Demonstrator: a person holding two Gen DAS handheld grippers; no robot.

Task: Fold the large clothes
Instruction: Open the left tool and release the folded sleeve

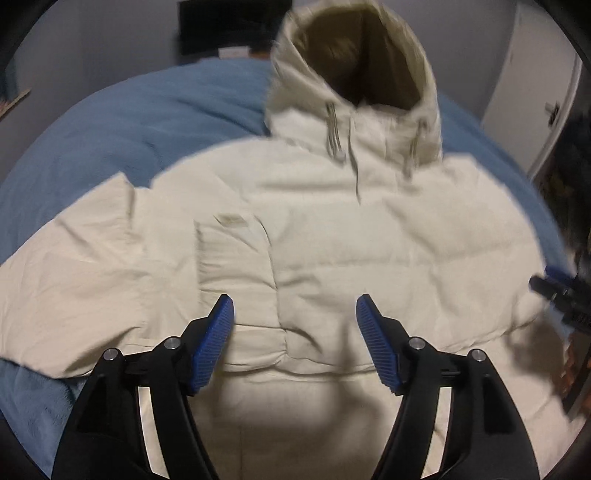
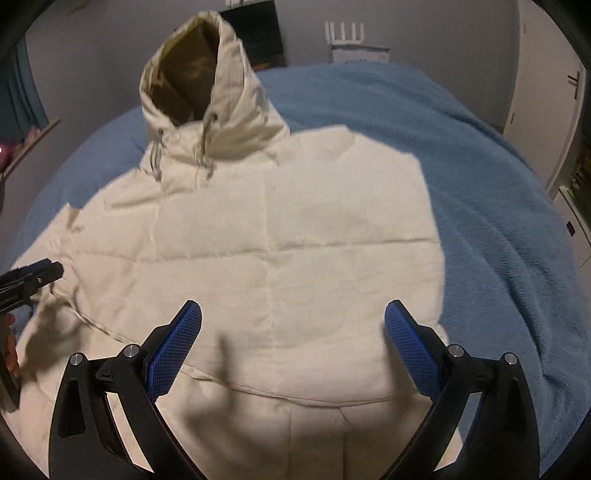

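A cream puffer jacket with an olive-lined hood lies front-up on a blue bed. In the left wrist view its left sleeve spreads outward; a sleeve cuff lies folded onto the chest. My left gripper is open and empty above the jacket's lower body. In the right wrist view the jacket fills the middle with its hood standing up. My right gripper is open and empty above the hem. Each gripper's tip shows at the other view's edge.
The blue fleece blanket covers the bed around the jacket. A white wardrobe stands at the right. A dark screen and a white router sit beyond the bed. A shelf is at the left.
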